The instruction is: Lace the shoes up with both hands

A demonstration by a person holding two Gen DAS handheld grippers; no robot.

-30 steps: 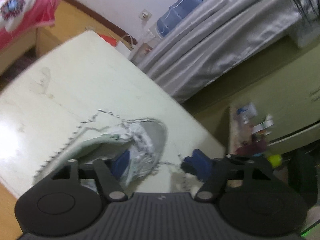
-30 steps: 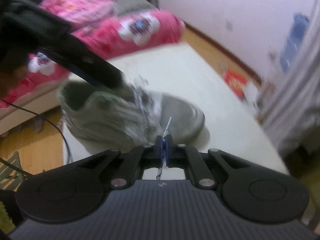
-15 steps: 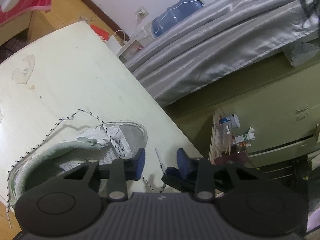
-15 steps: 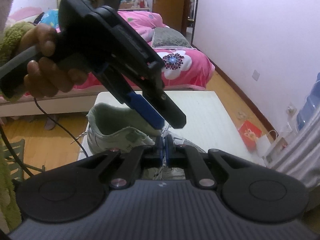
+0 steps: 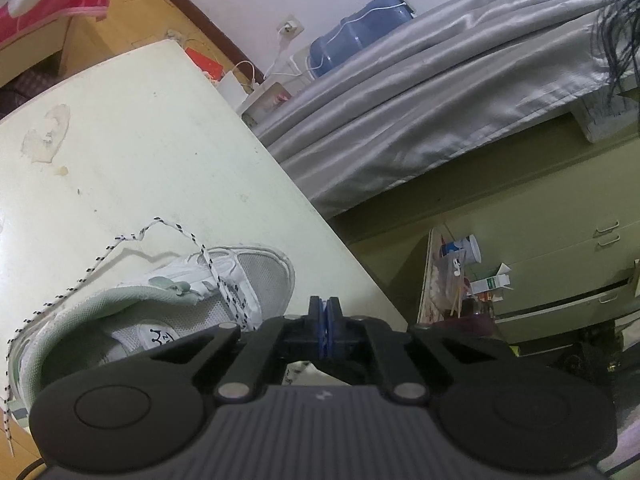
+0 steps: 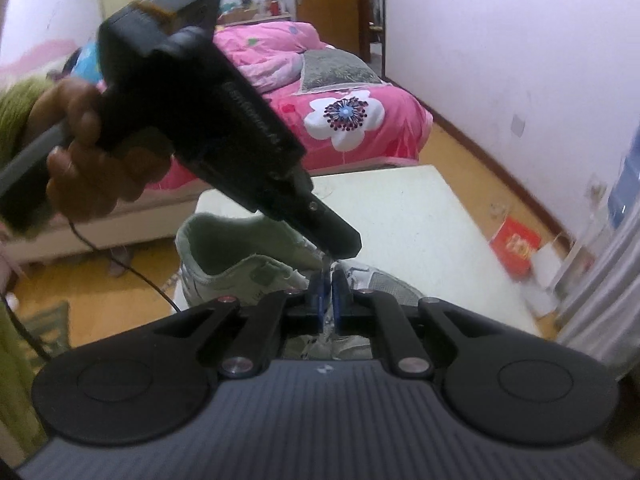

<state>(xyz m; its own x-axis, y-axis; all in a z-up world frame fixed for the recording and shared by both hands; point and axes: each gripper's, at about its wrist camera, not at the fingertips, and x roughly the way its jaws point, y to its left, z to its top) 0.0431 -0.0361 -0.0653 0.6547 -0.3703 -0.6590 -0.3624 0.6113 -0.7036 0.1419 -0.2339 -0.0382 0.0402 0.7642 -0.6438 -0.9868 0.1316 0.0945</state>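
A pale green and white shoe [image 5: 180, 304] lies on the cream table [image 5: 140, 140], its white black-speckled lace [image 5: 120, 240] trailing off to the left. In the left wrist view my left gripper [image 5: 324, 308] has its blue pads pressed together above the shoe's right side, and the lace end is hidden between them. The right wrist view shows my right gripper [image 6: 328, 284] shut on the lace just over the shoe [image 6: 224, 264]. There the left gripper [image 6: 340, 246], held by a hand [image 6: 80, 152], pinches the lace tip right above the right gripper's pads.
The table's right edge [image 5: 340, 232] drops toward a grey curtain [image 5: 420, 120] and a cluttered shelf [image 5: 460, 280]. A blue water jug [image 5: 356, 32] stands by the wall. A pink bed [image 6: 360, 120] lies beyond the table, and a red box [image 6: 516, 244] sits on the floor.
The left gripper's jaws went from wide apart to shut around the lace tip. The right gripper stayed shut on the lace with little movement.
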